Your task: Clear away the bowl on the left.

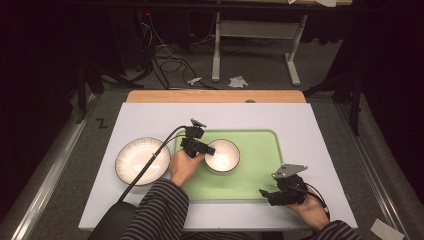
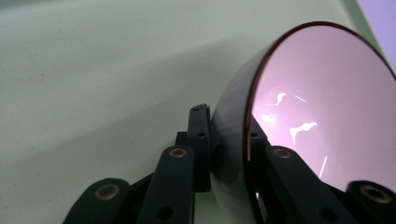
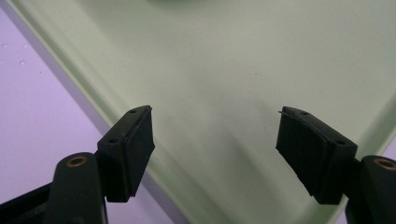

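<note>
High view: left gripper (image 1: 204,148) clamps the near rim of the bowl (image 1: 223,155) on the green tray (image 1: 260,170). Left gripper view: jaws straddle the wall; glazed, rigid, likely slippery and breakable. Right gripper view: right gripper (image 3: 215,154) gapes wide, empty, over tray.

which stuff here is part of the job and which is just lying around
In use:
- left hand-held gripper, clamped on the rim of the small bowl
- green tray under that bowl
- larger bowl on the white mat, probably
- right hand-held gripper, open at the tray's edge

Lying about:
- crumpled paper on the floor
- cables behind the table
</note>
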Demonstrator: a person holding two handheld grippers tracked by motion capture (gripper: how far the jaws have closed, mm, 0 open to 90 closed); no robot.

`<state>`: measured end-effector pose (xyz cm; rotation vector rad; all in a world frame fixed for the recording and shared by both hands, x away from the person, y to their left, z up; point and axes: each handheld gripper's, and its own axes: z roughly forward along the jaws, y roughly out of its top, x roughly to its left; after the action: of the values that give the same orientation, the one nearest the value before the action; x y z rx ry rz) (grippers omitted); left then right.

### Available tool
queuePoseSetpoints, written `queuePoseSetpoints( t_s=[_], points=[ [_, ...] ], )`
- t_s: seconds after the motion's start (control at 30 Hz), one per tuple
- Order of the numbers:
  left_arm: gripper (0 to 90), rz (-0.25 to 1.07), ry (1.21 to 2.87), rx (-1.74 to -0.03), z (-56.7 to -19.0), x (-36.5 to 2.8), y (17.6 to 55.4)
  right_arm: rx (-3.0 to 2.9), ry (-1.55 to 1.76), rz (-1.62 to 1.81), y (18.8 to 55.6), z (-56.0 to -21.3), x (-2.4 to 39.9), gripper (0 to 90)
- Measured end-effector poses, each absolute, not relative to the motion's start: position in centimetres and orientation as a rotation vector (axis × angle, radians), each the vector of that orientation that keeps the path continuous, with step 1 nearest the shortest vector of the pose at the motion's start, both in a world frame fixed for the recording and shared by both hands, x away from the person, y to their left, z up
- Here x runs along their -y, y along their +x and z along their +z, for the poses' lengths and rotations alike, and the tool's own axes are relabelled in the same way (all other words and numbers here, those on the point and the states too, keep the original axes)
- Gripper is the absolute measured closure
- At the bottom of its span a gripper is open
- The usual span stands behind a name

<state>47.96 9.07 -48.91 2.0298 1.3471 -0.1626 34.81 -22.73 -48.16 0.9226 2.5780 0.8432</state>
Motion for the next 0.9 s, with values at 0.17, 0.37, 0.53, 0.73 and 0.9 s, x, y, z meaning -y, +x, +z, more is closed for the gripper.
queuePoseSetpoints(
  t_s=[0.17, 0.37, 0.53, 0.73, 0.9],
  points=[
    [78.3, -0.166, 2.022, -1.338, -48.7, -9.3, 48.0, -2.587, 0.927, 0.835, 34.9, -48.2, 22.7, 29.0],
    [69.0, -0.164, 2.023, -1.316, -48.3, -9.4, 47.8, -2.58, 0.92, 0.84, 34.8, -48.2, 22.7, 29.0],
    [62.0, -0.122, 2.03, -1.316, -47.8, -9.9, 47.7, -2.585, 0.923, 0.839, 34.9, -48.2, 22.7, 29.0],
    [57.7, -0.081, 2.033, -1.302, -46.5, -10.6, 47.2, -2.582, 0.924, 0.84, 34.8, -48.2, 22.7, 29.0],
    [55.7, -0.044, 2.035, -1.291, -45.3, -11.6, 46.8, -2.583, 0.927, 0.833, 34.8, -48.2, 22.7, 29.0]
  ],
)
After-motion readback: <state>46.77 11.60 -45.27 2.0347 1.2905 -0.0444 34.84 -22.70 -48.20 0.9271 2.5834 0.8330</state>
